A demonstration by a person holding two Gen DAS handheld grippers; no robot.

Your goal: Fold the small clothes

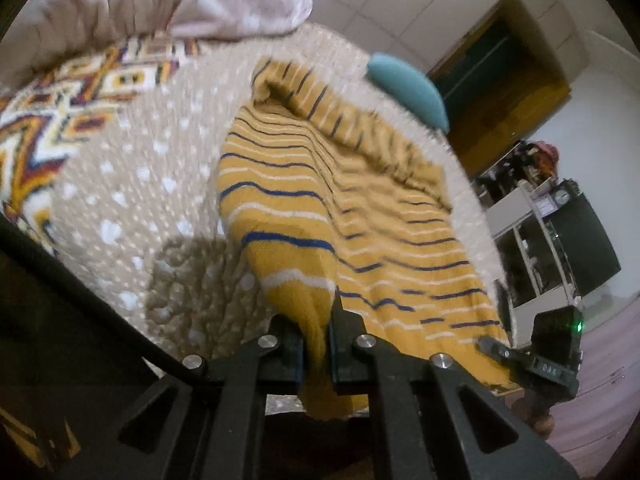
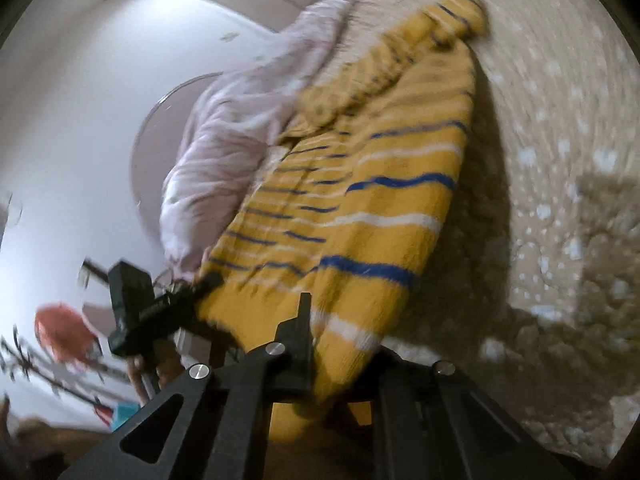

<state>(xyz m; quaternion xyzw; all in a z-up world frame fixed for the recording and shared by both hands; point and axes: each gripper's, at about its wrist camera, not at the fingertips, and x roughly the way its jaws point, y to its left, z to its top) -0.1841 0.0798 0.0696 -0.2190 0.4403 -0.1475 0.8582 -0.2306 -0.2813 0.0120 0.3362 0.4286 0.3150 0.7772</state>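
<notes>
Left wrist view: a corner of the yellow striped sweater (image 1: 320,208) is pinched between the fingers of the left hand-held gripper (image 1: 316,340), while most of the garment is spread over the dotted beige blanket (image 1: 132,176) on the bed. Right wrist view: another edge is clamped by the right hand-held gripper (image 2: 332,344), and a pink quilt (image 2: 224,152) is seen just beside the sweater. No finished fold is visible; folding is judged barely begun.

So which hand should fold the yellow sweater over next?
Probably either, together: the left gripper and right gripper each pinch a near corner of the sweater. Neither looks better placed; the far part lies on the blanket.
</notes>
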